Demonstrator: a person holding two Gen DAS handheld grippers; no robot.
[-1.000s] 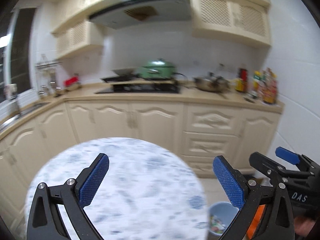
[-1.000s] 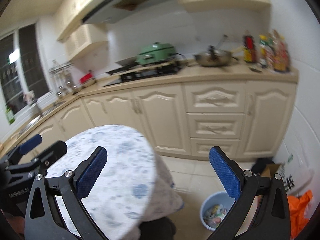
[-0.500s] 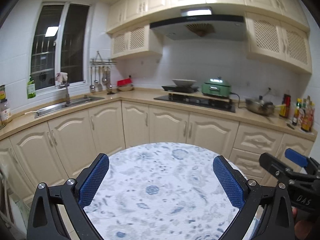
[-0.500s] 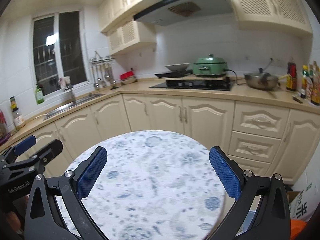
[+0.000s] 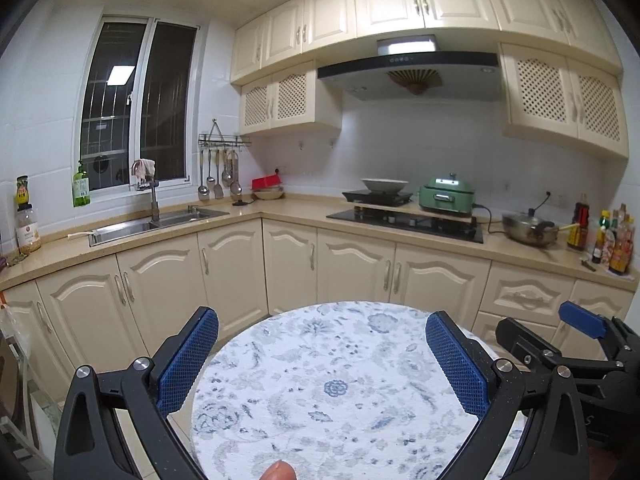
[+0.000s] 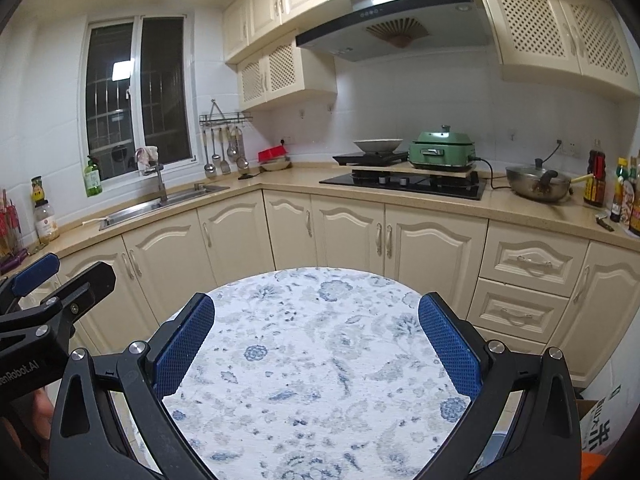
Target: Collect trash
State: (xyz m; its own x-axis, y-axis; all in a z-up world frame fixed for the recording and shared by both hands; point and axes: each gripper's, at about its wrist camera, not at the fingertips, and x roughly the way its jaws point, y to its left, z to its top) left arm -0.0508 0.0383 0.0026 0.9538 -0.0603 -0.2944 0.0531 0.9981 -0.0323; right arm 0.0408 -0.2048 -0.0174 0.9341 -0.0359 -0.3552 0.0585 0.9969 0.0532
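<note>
My left tongs point(image 5: 320, 360) and my right tongs point(image 6: 316, 344) are both spread wide with nothing between their blue pads, side by side above the round table point(image 5: 332, 380) with its white-and-blue flowered cloth. I see no trash on the cloth in either view.

Beyond the table runs an L-shaped run of cream cabinets point(image 5: 224, 264) under a tan worktop. On it stand a steel sink point(image 5: 152, 222) below the dark window point(image 5: 136, 108), a rack of hanging ladles point(image 5: 218, 172), a black hob point(image 5: 404, 220) carrying a shallow pan and a green electric pot point(image 5: 446, 196), then a steel wok point(image 5: 528, 230) and a cluster of sauce bottles point(image 5: 612, 240) at the far right. A range hood point(image 5: 408, 72) hangs over the hob.

The left view catches the other tongs' black frame at its right edge, and a fingertip point(image 5: 280, 472) at the bottom. The right view alone shows a cardboard box point(image 6: 604, 420) with printed characters on the floor at lower right, something orange point(image 6: 592, 466) beneath it, and a sliver of blue point(image 6: 498, 446) behind my right finger that I cannot identify.
</note>
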